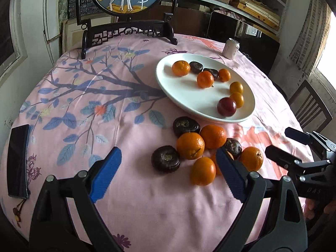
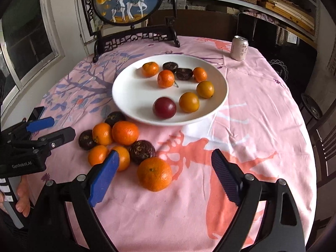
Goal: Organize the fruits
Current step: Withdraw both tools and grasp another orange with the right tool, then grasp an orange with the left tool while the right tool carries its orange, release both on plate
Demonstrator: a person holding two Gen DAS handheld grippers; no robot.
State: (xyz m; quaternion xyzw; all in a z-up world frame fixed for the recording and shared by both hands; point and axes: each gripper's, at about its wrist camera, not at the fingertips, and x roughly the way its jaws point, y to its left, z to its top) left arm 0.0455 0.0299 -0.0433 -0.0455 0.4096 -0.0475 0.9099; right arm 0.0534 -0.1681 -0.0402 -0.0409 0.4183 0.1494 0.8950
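Nearest the right gripper [image 2: 163,176], whose blue ribbed fingers [image 2: 104,180] are spread wide and hold nothing, sits a large orange mandarin [image 2: 154,173] on the pink printed tablecloth [image 2: 252,126]. It lies alone, just in front of the loose cluster of fruit [image 2: 117,140], which itself lies just in front of the white plate [image 2: 126,96]. The left gripper [image 1: 168,174] is also spread and empty, and it hovers over the near side of that same cluster.

That cluster mixes smooth orange mandarins with dark, wrinkled, flattened rounds [image 1: 165,159], possibly water chestnuts. Several touch one another. On the plate, seven or eight pieces are already gathered: small mandarins, two dark ones, two yellow-orange fruits and a glossy red plum [image 2: 164,107] near the plate's front rim.

I judge the mandarins light, slightly soft and liable to roll; the fingers should close across the widest middle with gentle pressure, since a hard squeeze could bruise the peel. The dark rounds look firmer and flatter, so they are best taken across their sides. The cloth is soft and creased, so fruit may shift when nudged. The plate's glazed surface looks slick, so fruit set down there could roll.

A drink can [image 2: 239,48] stands well beyond the plate.
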